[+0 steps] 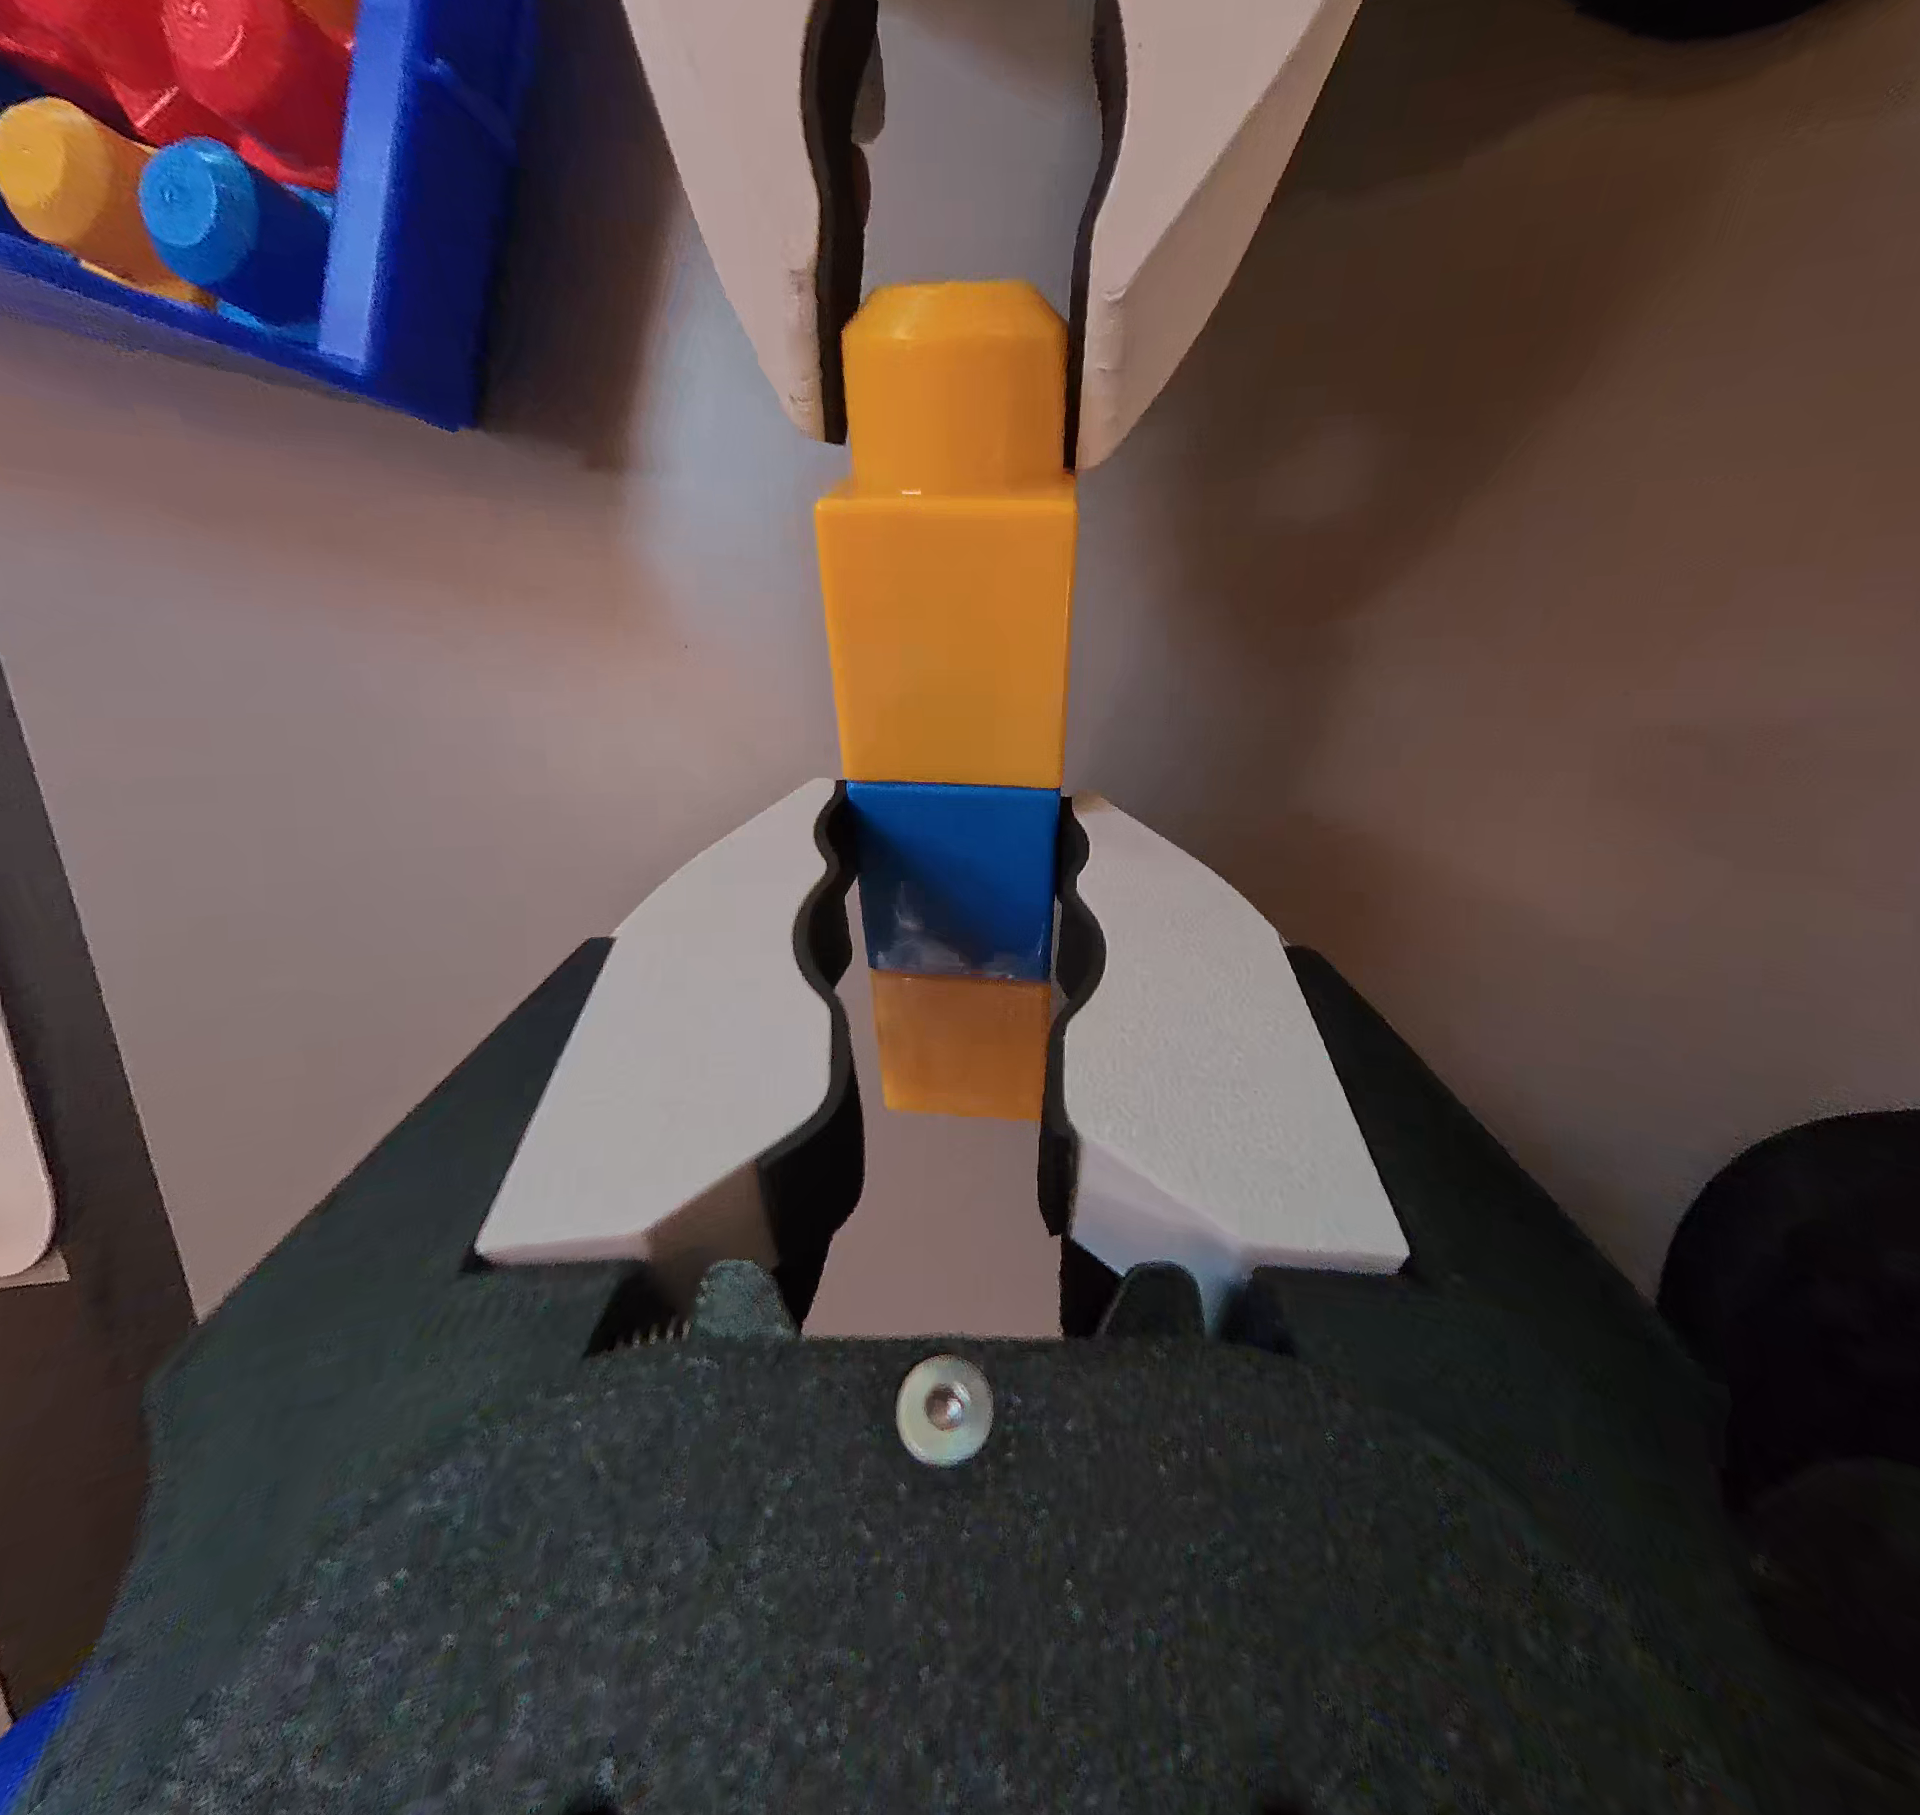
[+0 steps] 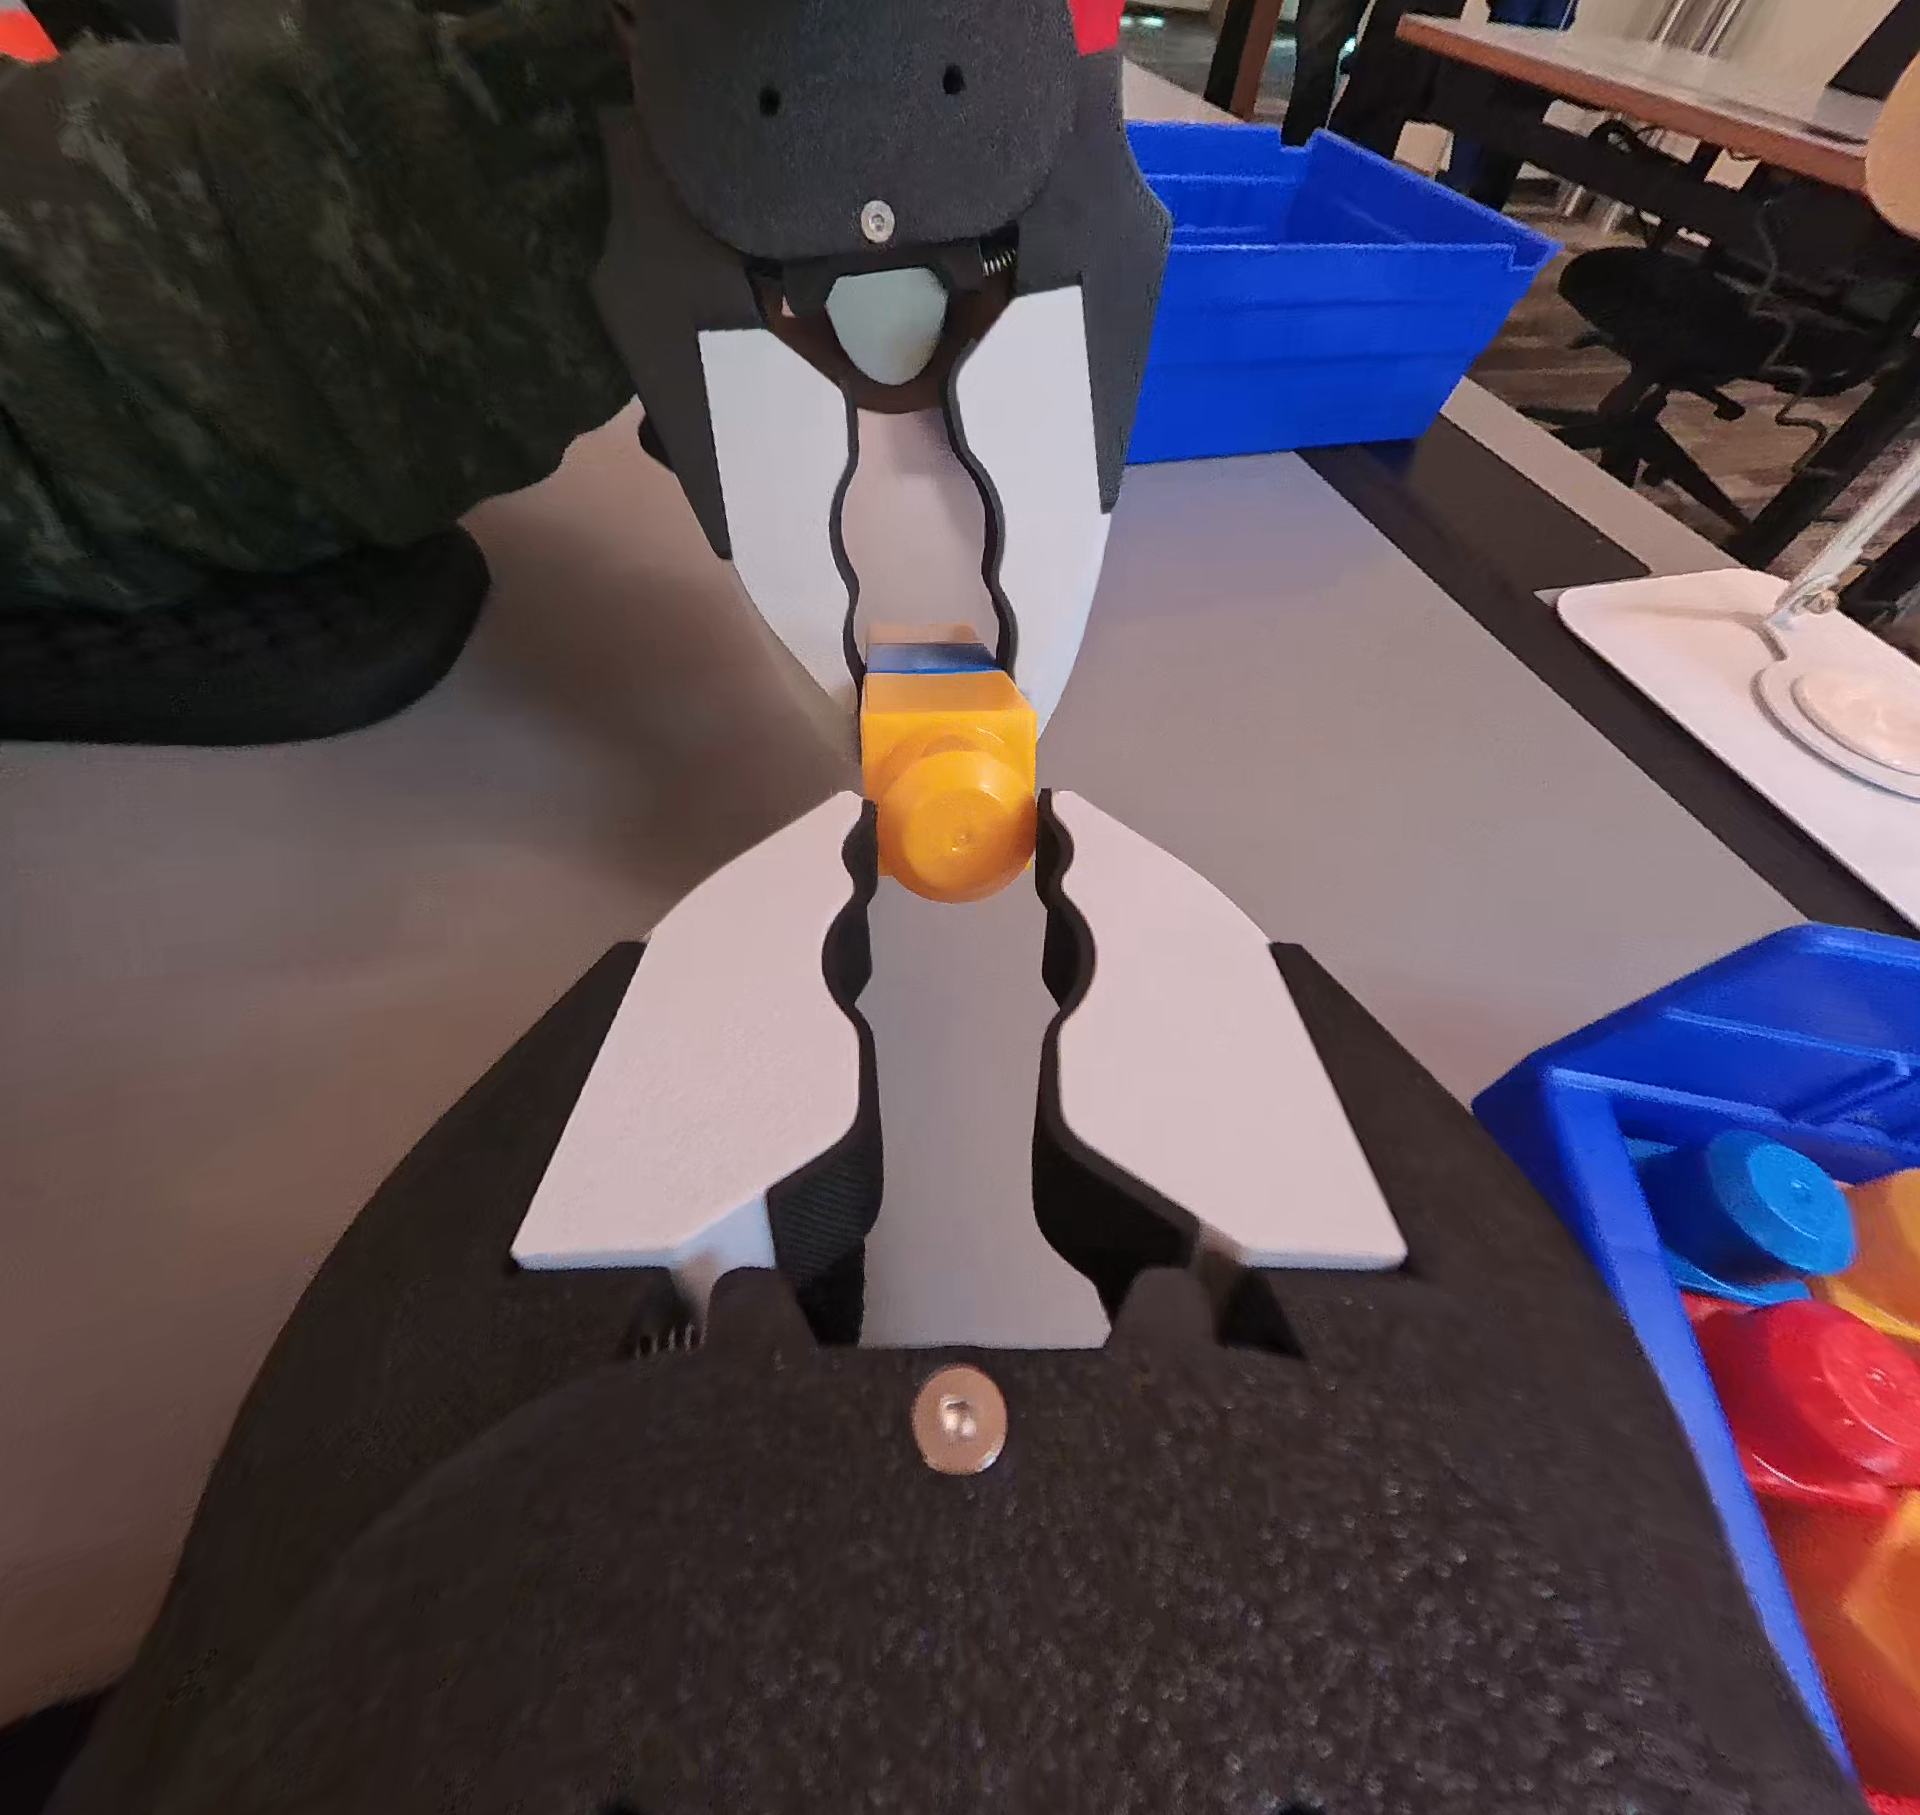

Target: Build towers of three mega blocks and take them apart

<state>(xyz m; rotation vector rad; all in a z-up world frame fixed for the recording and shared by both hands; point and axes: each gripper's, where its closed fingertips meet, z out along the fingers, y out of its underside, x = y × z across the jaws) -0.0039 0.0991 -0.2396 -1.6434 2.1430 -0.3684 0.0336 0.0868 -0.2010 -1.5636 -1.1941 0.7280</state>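
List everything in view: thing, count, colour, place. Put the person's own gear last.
Tower: one, three blocks joined, yellow-blue-yellow, held level above the table between both grippers.
Bin of loose blocks: one, blue, holding red, yellow and blue blocks, on the table at the right gripper's right.
Second bin: one, blue, farther back on the table; contents hidden.
Table: one, grey top, dark edge.
White tray: one, at the table's right side.
Left gripper: white fingers, shut on the blue middle block.
Right gripper: white fingers, flanking the end yellow block's stud.
Sleeve: one, dark green, behind the left gripper.
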